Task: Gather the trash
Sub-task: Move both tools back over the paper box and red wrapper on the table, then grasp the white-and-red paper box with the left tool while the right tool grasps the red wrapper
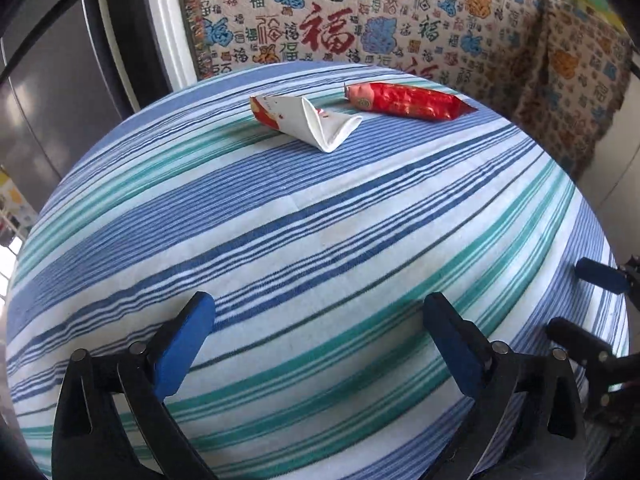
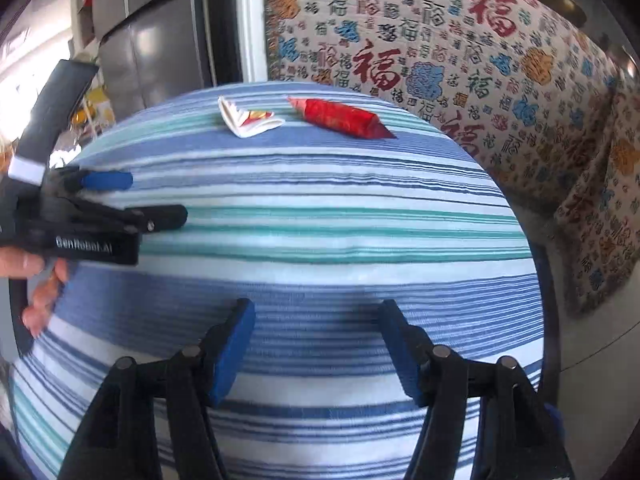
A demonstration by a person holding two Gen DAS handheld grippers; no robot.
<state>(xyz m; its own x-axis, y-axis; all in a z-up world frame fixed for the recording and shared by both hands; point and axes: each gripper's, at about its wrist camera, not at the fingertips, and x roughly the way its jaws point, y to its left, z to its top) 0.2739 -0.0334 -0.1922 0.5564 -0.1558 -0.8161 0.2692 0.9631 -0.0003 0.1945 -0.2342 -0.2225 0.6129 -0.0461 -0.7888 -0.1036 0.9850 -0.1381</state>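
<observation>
A red foil snack wrapper (image 1: pixel 408 101) and a folded white paper wrapper with red print (image 1: pixel 308 120) lie side by side at the far side of the striped table (image 1: pixel 304 240). Both also show in the right wrist view, the red wrapper (image 2: pixel 340 117) to the right of the white one (image 2: pixel 250 119). My left gripper (image 1: pixel 320 332) is open and empty over the near part of the table. My right gripper (image 2: pixel 318 340) is open and empty, also over the near part. The left gripper also shows at the left of the right wrist view (image 2: pixel 156 198), and the right gripper at the right edge of the left wrist view (image 1: pixel 568 300).
A sofa covered in a patterned throw (image 1: pixel 360 20) stands behind the table, with a matching cushion (image 1: pixel 568 92) at the right. A grey fridge (image 1: pixel 52 92) stands at the left. The floor (image 2: pixel 592 344) shows at the right of the table.
</observation>
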